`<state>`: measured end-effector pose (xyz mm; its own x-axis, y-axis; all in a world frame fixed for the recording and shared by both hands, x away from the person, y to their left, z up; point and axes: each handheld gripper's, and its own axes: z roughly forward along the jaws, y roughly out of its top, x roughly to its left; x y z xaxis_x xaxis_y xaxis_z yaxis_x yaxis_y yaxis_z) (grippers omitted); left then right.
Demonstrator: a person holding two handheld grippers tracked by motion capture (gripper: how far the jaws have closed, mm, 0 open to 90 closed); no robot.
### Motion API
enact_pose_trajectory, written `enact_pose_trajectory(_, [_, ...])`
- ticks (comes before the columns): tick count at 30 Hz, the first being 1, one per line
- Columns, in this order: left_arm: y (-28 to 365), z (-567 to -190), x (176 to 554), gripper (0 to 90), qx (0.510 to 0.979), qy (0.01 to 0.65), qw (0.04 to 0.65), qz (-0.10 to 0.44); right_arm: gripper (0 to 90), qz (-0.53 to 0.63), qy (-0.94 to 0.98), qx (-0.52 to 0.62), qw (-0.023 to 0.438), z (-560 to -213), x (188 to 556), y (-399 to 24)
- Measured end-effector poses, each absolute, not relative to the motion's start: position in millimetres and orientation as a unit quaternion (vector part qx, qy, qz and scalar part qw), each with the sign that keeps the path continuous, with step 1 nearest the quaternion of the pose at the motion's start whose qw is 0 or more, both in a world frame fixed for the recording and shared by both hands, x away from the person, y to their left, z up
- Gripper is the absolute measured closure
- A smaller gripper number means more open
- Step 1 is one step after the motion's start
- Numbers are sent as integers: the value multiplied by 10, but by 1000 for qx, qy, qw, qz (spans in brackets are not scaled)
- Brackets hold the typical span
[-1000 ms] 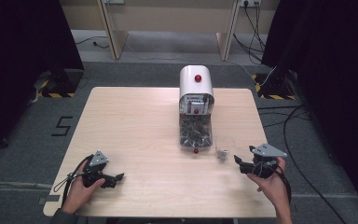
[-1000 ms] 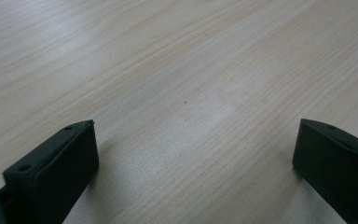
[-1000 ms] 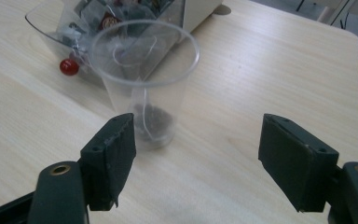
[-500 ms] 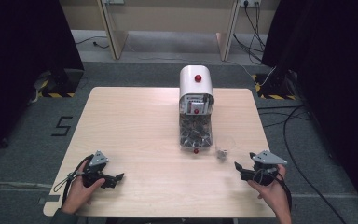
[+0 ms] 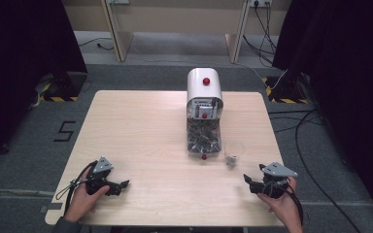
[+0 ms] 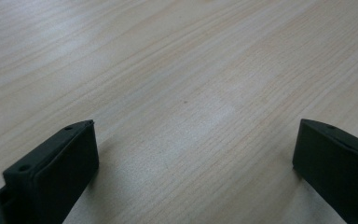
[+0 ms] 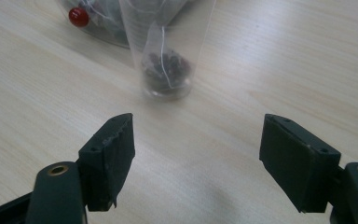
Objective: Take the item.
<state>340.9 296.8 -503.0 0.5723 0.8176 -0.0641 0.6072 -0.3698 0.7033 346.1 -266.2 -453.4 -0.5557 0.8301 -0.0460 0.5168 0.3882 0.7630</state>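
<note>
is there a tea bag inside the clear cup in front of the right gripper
Yes, in the right gripper view a tea bag with dark contents and a white string sits at the bottom of the clear cup.

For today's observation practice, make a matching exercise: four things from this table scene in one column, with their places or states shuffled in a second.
1. clear cup
2. dispenser
3. left hand-held gripper
4. red ball

A. jaws open over bare wood
B. holds a tea bag
C. white-topped, at the table's far middle
D. at the dispenser's near end

Pairs: 1-B, 2-C, 3-A, 4-D
</note>
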Motion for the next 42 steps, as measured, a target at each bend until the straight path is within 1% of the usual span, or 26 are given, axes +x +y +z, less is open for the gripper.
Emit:
enact_pose_trajectory(14, [2968,-5030,3409,0,814,438,351,150,273,339,811,426,217,-4660,3366,-2677])
enact_pose_trajectory(19, [2967,-5030,3409,0,814,438,352,150,276,320,818,422,227,-4694,3319,-2667])
enact_pose_trajectory(33, [2968,-5030,3409,0,814,438,352,150,281,311,817,435,215,-4798,3217,-2698])
enact_pose_trajectory(37, [2968,-5030,3409,0,814,438,352,150,272,326,805,456,193,-4822,3187,-2724])
enact_pose_trajectory(40, [2967,-5030,3408,0,814,438,351,150,267,327,802,462,189,-4823,3160,-2735])
enact_pose_trajectory(42, [2968,-5030,3408,0,814,438,351,150,248,329,801,465,186,-4829,3135,-2741])
